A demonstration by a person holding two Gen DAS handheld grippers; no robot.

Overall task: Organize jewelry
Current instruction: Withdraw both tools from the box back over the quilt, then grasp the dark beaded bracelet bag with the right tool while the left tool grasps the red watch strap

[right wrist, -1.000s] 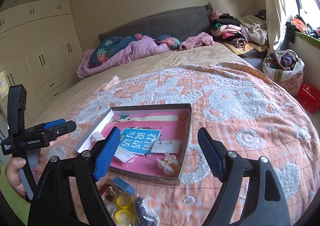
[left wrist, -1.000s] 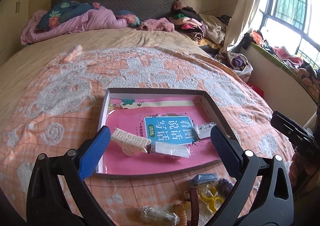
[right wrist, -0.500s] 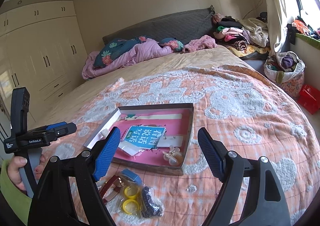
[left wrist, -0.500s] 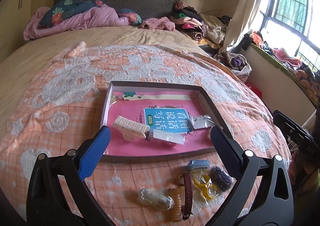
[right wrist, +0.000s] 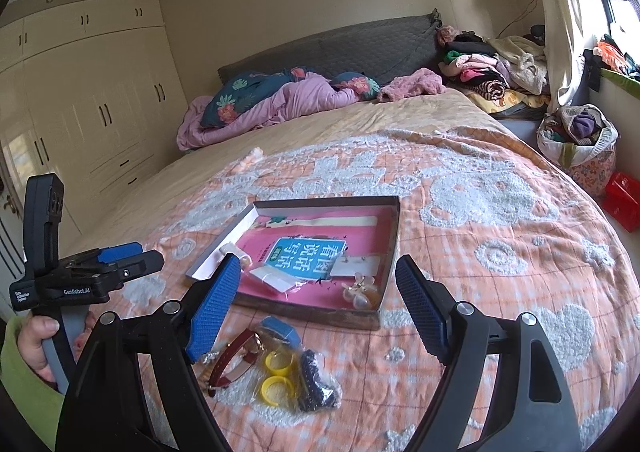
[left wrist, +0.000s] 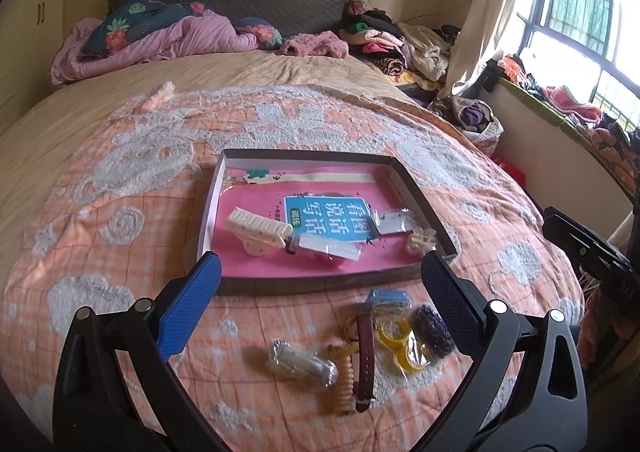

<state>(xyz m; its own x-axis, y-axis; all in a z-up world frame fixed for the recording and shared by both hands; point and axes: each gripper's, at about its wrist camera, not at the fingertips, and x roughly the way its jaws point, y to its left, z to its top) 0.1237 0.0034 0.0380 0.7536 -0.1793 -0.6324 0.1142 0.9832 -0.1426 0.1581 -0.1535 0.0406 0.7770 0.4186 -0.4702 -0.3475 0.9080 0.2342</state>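
Note:
A shallow box (left wrist: 320, 284) (right wrist: 316, 312) with a pink lining lies on the bed. It holds a cream hair claw (left wrist: 260, 230), small clear packets and a flower clip (left wrist: 422, 240) (right wrist: 360, 288). In front of it lie a maroon watch strap (left wrist: 365, 356) (right wrist: 232, 364), yellow rings in a bag (left wrist: 394, 340) (right wrist: 276, 376), a dark beaded piece (left wrist: 432, 330) (right wrist: 316, 384), a blue item (left wrist: 390, 298) (right wrist: 280, 328), a clear packet (left wrist: 300, 364) and a coil (left wrist: 344, 380). My left gripper (left wrist: 320, 304) is open above these. My right gripper (right wrist: 316, 304) is open and empty.
The bed carries an orange and white blanket (left wrist: 120, 212). Pink bedding and pillows (left wrist: 160, 40) lie at the headboard. Piled clothes (left wrist: 392, 44) and a bag (right wrist: 576, 140) stand at the right, wardrobes (right wrist: 80, 112) at the left.
Both grippers have drawn back and up from the box. The loose pieces in front of the box have come fully into view. Both stay open.

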